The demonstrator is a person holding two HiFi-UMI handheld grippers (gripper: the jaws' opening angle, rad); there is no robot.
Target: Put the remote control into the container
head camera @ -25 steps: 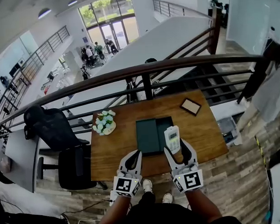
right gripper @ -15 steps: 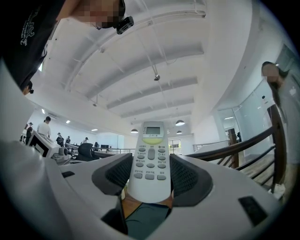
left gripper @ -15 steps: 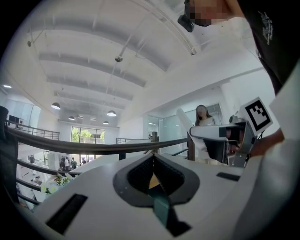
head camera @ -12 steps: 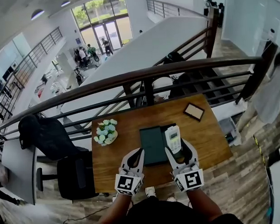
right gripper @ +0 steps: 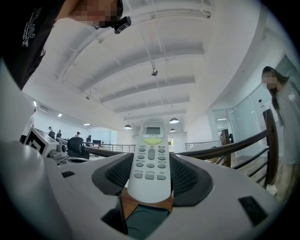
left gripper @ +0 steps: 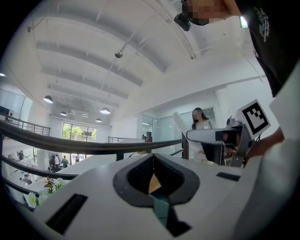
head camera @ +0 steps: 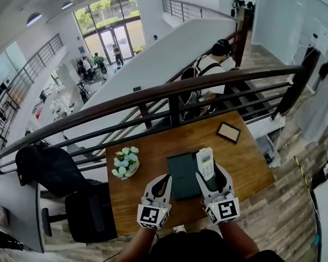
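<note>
- Right gripper (head camera: 211, 178): fingers (right gripper: 187, 180) clamped on the remote control (right gripper: 150, 161), one pad on each long side, gripping the lower half.
- Remote's long axis runs along the fingers. The display end points away from the person and the butt end sits back in the grip, button face up.
- Key relation: the container (head camera: 182, 178) lies straight below and slightly ahead of the remote. In the head view the remote overlaps the container's right part, and in the right gripper view dark green shows just under the remote's butt end.
- The remote looks held clear above the container, not resting in it. I can't tell the gap.
- My read: the next move is mostly down, with the nose lowered so the remote's long axis lines up with the container's near-to-far side. The right wall is the likely snag.
- Left gripper (head camera: 164, 181): fingers (left gripper: 136, 176) closed on each other with nothing between them. It hangs just beside the container's near-left edge, apart from the remote. The right one is the working side.
- Surface (head camera: 148, 150): brown wood. The container sits near the middle of the front edge.
- A flower pot (head camera: 125, 162) stands to the left, well apart. A small framed panel (head camera: 228, 132) lies at the far right corner. Neither is in the path.
- Room: a mezzanine. A railing (head camera: 168, 92) runs right behind the surface, with an open hall below.
- A person (head camera: 207, 62) is on the stairs beyond the railing, and an office chair (head camera: 86, 211) stands to the left on the plank floor (head camera: 285, 215).
</note>
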